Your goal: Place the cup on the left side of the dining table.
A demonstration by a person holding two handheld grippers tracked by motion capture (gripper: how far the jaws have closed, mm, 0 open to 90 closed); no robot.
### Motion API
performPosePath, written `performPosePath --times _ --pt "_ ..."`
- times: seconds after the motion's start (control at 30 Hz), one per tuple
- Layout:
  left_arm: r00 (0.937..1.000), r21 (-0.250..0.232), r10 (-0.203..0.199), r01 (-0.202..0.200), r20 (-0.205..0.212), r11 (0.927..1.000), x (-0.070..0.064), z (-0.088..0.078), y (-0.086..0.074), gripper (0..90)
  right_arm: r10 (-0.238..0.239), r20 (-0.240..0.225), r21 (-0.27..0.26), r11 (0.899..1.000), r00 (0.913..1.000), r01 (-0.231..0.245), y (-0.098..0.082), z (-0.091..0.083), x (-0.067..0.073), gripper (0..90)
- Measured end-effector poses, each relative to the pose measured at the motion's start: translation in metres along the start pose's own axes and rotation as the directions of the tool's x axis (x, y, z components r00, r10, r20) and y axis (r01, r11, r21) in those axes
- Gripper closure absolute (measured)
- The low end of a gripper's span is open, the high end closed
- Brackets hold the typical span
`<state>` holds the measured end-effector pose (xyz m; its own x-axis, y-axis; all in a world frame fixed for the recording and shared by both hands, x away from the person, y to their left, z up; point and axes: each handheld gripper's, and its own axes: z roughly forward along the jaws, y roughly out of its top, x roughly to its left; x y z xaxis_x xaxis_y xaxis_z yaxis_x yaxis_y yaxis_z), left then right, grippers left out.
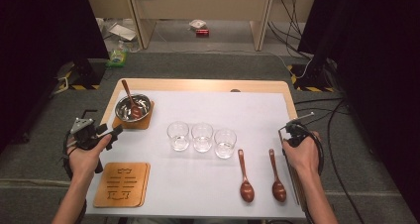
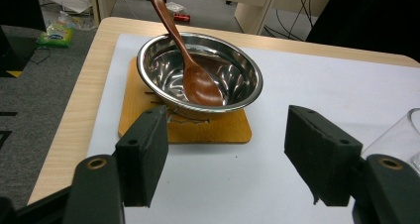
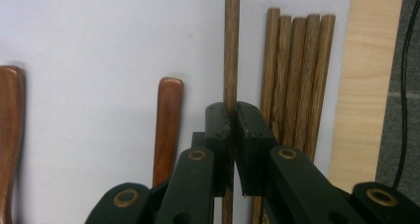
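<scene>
White paper covers the wooden table (image 1: 208,85). Steel bowl (image 2: 198,70) on a wooden trivet (image 2: 208,127) holds a wooden spoon (image 2: 195,78); the left gripper (image 2: 225,154) faces it, jaws apart. The right gripper (image 3: 233,135) is clamped on one chopstick (image 3: 231,40), just beside the remaining chopsticks (image 3: 297,75) near the table's right edge.
</scene>
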<state>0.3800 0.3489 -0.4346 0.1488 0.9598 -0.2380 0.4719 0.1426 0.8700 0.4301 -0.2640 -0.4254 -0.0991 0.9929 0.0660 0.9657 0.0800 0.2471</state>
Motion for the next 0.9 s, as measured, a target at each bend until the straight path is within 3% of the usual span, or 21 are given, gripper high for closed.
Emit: performPosePath --times 0.5,0.83,0.9 --pt "1.0 0.001 -0.002 0.002 0.001 1.0 0.0 0.0 0.0 33.0 -0.015 0.002 -0.105 0.994 0.9999 0.015 0.012 -0.017 0.007 85.3" --pt "1.0 -0.003 -0.005 0.005 0.0 1.0 0.001 -0.001 0.001 33.0 -0.024 0.003 -0.219 0.975 0.9997 0.024 0.023 -0.036 0.014 85.2" --pt "1.0 -0.004 -0.006 0.006 0.0 1.0 0.001 -0.001 0.001 33.0 -0.04 0.004 -0.25 0.967 0.9992 0.039 0.025 -0.039 0.015 85.2"
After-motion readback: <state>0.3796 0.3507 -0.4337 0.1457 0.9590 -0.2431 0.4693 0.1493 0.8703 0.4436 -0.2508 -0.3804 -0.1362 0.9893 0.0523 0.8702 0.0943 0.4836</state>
